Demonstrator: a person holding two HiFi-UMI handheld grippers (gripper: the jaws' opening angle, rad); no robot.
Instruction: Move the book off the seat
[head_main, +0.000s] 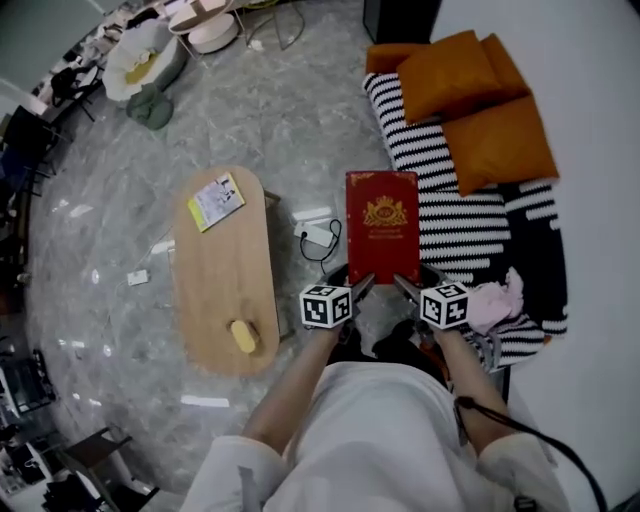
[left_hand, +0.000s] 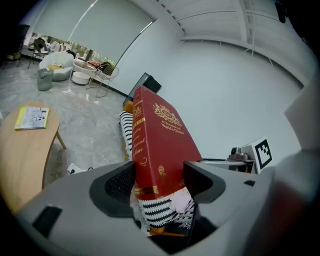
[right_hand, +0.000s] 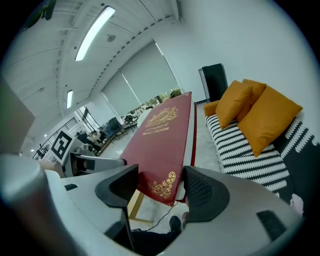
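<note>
Left gripper (left_hand: 160, 182) and right gripper (right_hand: 161, 187) clamp book (head_main: 382, 225); spine (left_hand: 137, 135) shows only in left gripper view.

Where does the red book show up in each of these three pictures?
Head view: the book is at centre, its near edge between the left gripper and the right gripper.
Left gripper view: centre, spine towards us, clamped in the jaws.
Right gripper view: centre-left, cover showing, corner between the jaws.
Shared landmark: the striped seat.
</note>
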